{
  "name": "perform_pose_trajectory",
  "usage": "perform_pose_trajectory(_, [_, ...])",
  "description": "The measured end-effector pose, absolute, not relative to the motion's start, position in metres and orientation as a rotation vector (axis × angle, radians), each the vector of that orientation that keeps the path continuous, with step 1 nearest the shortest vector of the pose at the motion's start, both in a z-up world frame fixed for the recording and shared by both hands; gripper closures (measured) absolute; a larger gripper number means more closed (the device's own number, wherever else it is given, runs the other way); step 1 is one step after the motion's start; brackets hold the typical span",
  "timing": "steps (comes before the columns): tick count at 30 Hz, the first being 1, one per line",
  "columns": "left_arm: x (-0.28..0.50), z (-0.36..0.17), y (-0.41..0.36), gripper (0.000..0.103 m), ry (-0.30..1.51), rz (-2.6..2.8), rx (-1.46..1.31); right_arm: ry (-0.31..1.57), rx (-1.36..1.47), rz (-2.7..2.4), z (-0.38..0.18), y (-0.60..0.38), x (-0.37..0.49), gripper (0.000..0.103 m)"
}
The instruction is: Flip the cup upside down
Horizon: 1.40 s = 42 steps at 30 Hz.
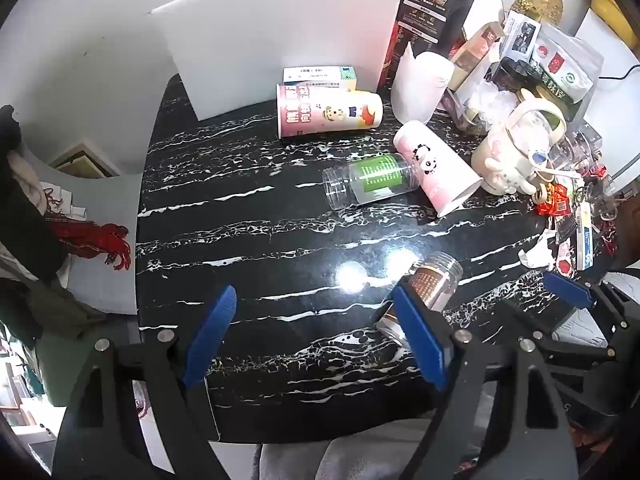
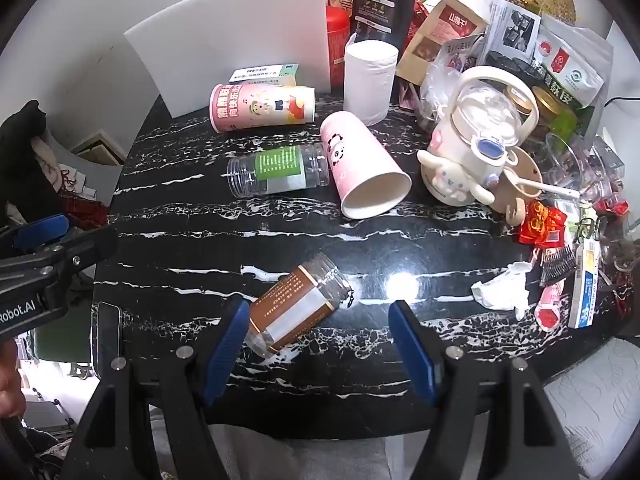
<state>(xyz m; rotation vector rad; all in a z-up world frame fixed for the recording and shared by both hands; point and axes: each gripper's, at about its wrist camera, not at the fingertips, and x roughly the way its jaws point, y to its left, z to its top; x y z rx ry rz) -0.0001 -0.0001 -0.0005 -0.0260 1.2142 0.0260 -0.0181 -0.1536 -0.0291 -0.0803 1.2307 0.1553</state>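
Note:
A pink panda paper cup (image 2: 362,164) lies on its side on the black marble table (image 2: 200,248), mouth toward me; it also shows in the left wrist view (image 1: 436,168). A second pink cartoon cup (image 2: 262,107) lies on its side farther back, also in the left wrist view (image 1: 328,114). A clear jar with a green label (image 2: 278,168) lies beside the panda cup. A brown-labelled clear jar (image 2: 298,306) lies just ahead of my right gripper (image 2: 316,318), close to its left finger. My left gripper (image 1: 314,308) is open and empty above the table's near edge. Both grippers hold nothing.
A white board (image 2: 232,40) leans at the back. A paper roll (image 2: 370,80), a white character mug (image 2: 472,152), snack bags, boxes and small clutter (image 2: 560,240) crowd the right side. A crumpled tissue (image 2: 504,288) lies near right. The table edge is just below the fingers.

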Motion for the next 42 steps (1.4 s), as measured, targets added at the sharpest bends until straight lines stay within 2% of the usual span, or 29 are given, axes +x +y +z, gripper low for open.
perform_pose_trajectory(42, [-0.0094,-0.0063,-0.0014,0.022,1.242,0.015,-0.033,1.271,-0.093,0.166,-0.0359,-0.1496,-0.0213,0.031])
